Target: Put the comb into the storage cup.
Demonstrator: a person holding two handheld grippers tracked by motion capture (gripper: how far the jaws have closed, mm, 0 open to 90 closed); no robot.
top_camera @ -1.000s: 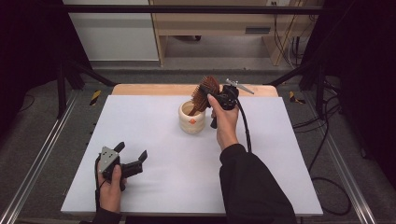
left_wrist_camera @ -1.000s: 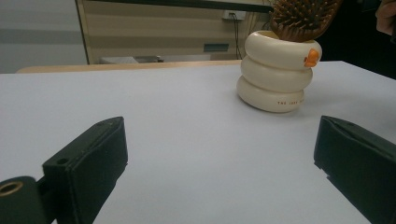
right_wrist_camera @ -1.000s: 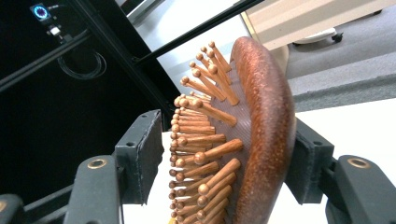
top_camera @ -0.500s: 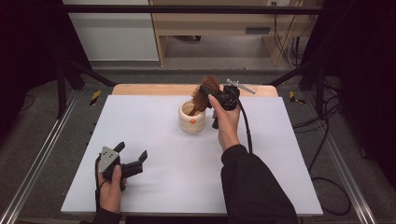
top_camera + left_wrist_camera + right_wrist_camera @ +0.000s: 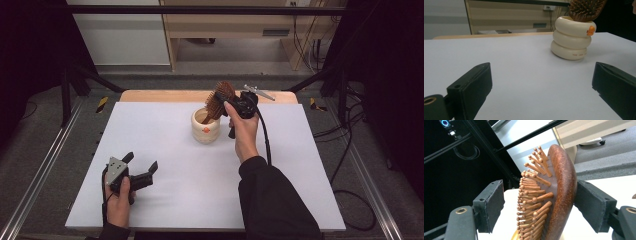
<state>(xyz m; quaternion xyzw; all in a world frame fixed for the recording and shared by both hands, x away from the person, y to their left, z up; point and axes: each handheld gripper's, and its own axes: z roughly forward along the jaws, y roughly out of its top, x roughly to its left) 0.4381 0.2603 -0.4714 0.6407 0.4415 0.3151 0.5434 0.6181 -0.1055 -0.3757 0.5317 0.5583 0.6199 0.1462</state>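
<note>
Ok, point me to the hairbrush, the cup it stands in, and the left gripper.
hairbrush (image 5: 560, 195): right gripper view, on its wooden back.
cup (image 5: 205, 131): high view, on its outer wall.
left gripper (image 5: 141, 167): high view, midway between its fingertips.

Hairbrush in a cup at the table's far middle

The hairbrush (image 5: 220, 97) stands in the cup (image 5: 205, 126) on the table (image 5: 190, 200); right gripper (image 5: 231, 106) beside it, left gripper (image 5: 141, 170) near the front left.
</note>
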